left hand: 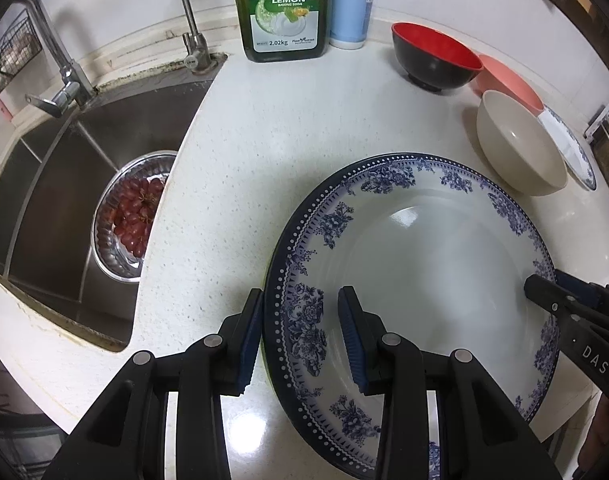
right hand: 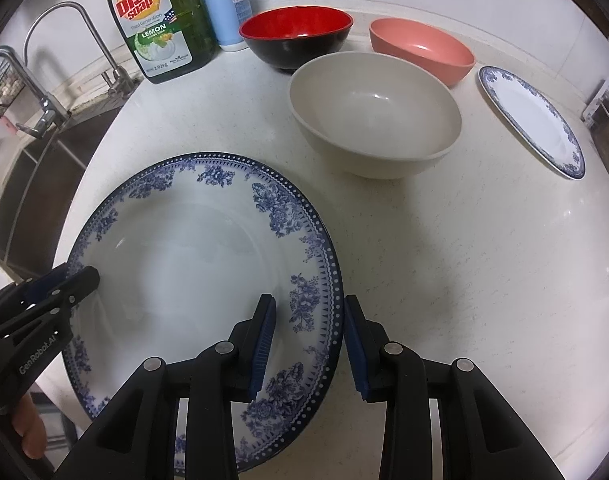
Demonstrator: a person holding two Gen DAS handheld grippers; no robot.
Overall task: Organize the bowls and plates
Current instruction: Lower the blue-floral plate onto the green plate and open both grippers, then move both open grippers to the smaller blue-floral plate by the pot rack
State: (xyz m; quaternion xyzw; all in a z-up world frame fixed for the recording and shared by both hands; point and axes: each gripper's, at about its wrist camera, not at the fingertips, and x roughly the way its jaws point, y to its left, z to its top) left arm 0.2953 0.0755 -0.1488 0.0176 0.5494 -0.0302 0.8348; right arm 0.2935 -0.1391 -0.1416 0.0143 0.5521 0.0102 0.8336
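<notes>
Closest in, the left hand-held gripper (left hand: 300, 336) straddles the left rim of the large blue-and-white plate (left hand: 424, 264), one blue-padded finger outside the edge and the other over the plate's inner face; a gap shows between the pads and the rim, so it is spread and not clamping. The right hand-held gripper (right hand: 309, 346) does the same at the opposite rim, its left finger over the floral border and its right finger just outside the edge, also parted with space on either side of the rim. Each gripper shows in the other's view at the far side of the plate, and part of a hand (right hand: 28, 428) shows beneath the left gripper's body. The plate sits at the near part of the white speckled worktop (right hand: 464, 280); whether it lies flat or is slightly raised cannot be told. Just beyond it, towards the right, stands a cream bowl (right hand: 376, 120), upright and empty. Behind that are a black bowl with a red interior (right hand: 296, 36) and a pink bowl (right hand: 420, 54), side by side and apart from each other, and a smaller blue-and-white plate (right hand: 536, 120) lies flat well to the right. At the back of the worktop stand a green dish soap bottle (right hand: 156, 24) and a white-and-blue bottle (right hand: 226, 4), next to each other. To the left lies the steel sink (left hand: 72, 184), with a metal bowl of red grapes (left hand: 138, 212) in it and two taps (left hand: 192, 40) at its far edge.
</notes>
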